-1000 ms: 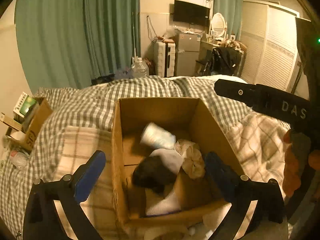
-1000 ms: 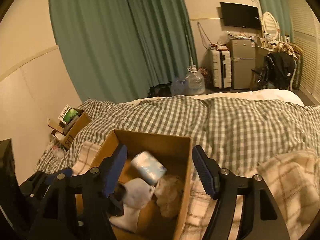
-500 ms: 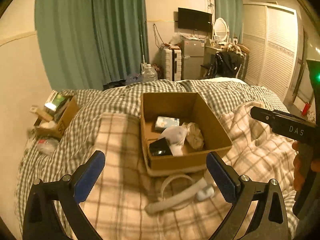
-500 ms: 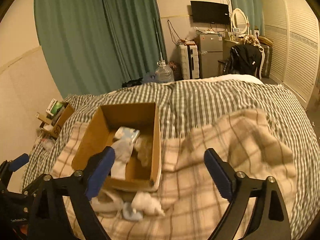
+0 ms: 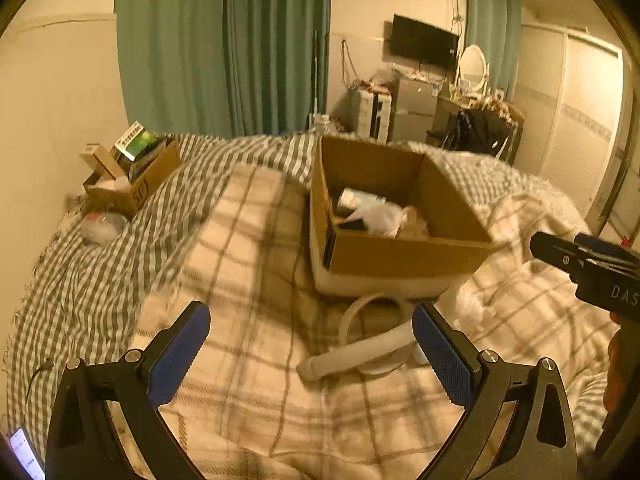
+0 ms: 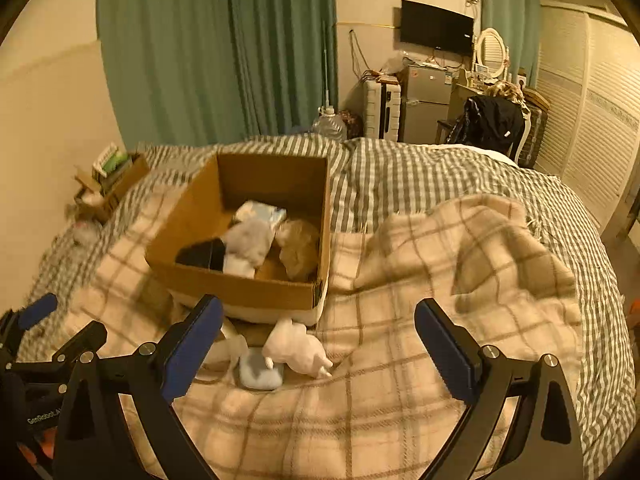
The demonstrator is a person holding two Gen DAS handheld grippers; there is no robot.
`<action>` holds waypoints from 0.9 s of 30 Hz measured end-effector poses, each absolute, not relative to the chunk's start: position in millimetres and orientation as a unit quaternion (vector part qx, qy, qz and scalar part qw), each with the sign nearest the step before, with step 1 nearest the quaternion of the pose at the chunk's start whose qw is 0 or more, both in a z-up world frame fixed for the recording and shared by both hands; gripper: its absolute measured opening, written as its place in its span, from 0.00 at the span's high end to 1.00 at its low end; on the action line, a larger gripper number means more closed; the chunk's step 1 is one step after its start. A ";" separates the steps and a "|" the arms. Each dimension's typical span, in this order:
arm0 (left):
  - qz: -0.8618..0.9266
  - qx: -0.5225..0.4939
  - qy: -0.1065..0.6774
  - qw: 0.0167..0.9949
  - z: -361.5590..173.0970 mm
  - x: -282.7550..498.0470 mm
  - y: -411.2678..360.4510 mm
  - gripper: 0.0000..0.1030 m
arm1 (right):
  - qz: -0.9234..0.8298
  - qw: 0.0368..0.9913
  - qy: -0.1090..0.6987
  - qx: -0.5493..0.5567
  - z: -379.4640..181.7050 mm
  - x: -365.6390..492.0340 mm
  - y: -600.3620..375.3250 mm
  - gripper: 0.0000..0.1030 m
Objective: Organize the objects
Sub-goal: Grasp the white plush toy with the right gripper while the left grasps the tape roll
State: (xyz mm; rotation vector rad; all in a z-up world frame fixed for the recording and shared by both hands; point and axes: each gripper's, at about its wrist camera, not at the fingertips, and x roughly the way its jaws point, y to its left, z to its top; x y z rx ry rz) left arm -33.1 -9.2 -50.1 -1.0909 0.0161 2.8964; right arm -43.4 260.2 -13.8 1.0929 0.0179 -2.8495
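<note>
Both grippers have pulled back from the open brown cardboard box, which a second ago filled the views; it now sits further off on the beige plaid blanket. Left gripper and right gripper are spread wide, holding nothing. Loose items remain just in front of the box: a white ring-shaped handled fan, a small white plush toy and a pale blue case. Next, I judge, comes descending onto one of these, jaws straddling it
</note>
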 end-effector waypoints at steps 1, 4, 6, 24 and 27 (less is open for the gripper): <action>0.932 -0.360 0.012 0.021 -56.0 -35.4 -8.2 0.00 | -0.932 0.045 0.010 0.360 -18.6 -45.8 258.2 0.06; 0.926 -0.376 0.023 0.020 -71.3 -39.9 -5.9 0.00 | -0.925 0.049 0.021 0.375 -37.9 -54.7 253.3 0.06; 0.920 -0.391 0.026 0.023 -83.5 -44.9 -4.4 0.00 | -0.919 0.055 0.019 0.390 -52.5 -62.2 253.1 0.06; 0.890 -0.452 0.043 0.045 -135.6 -57.3 10.8 0.00 | -0.859 0.061 0.001 0.509 -148.0 -122.0 246.9 0.14; 0.892 -0.449 0.037 0.044 -134.6 -56.7 10.6 0.00 | -0.859 0.082 0.000 0.506 -145.4 -118.1 245.1 0.35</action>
